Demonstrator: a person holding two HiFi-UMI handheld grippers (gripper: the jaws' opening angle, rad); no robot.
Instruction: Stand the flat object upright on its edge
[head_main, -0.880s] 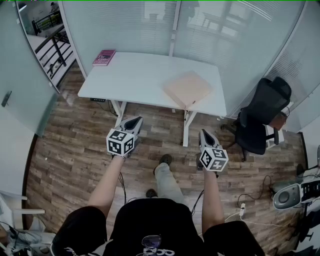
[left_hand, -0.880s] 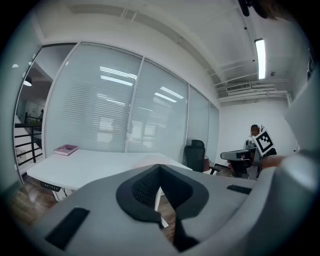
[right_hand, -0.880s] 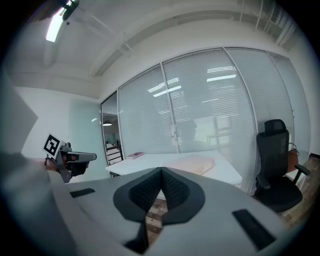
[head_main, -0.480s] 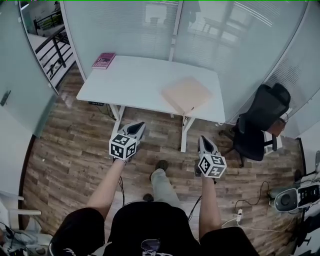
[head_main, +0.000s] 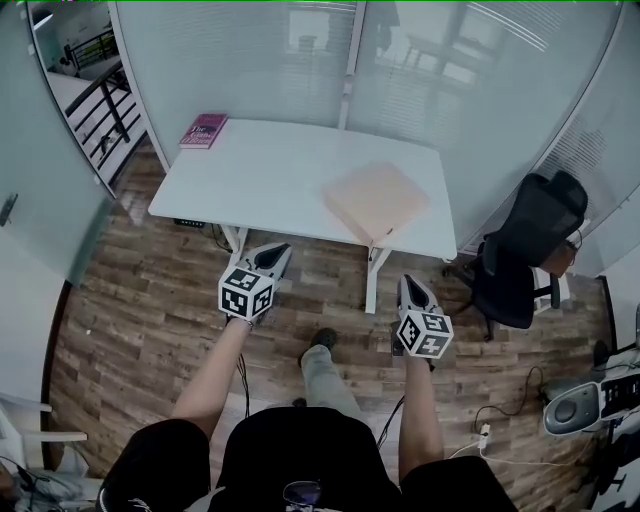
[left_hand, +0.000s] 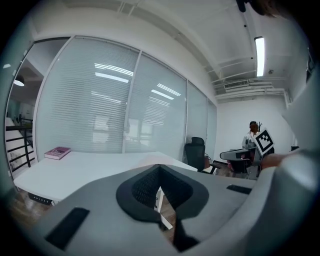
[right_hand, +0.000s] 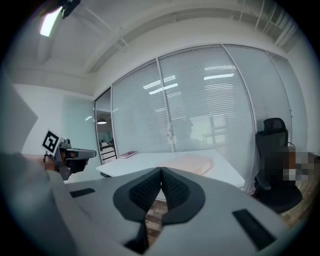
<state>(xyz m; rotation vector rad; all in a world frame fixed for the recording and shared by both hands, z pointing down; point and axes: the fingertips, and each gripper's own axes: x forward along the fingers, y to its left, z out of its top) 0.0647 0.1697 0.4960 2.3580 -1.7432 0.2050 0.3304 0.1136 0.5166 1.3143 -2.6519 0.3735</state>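
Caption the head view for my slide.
Shut, empty left gripper and right gripper before a table bearing a flat tan object.

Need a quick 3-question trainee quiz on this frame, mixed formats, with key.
1. True or false: the tan flat object stands on its edge on the white table.
2. What lies at the table's far left corner? A) pink book B) mug C) laptop
3. Fill in: the left gripper and right gripper both have jaws ____, holding nothing.
Key: 1 false, it lies flat; 2 A; 3 shut.

Flat object (head_main: 377, 201) — kind unclear; pink book (head_main: 204, 130) title unreadable
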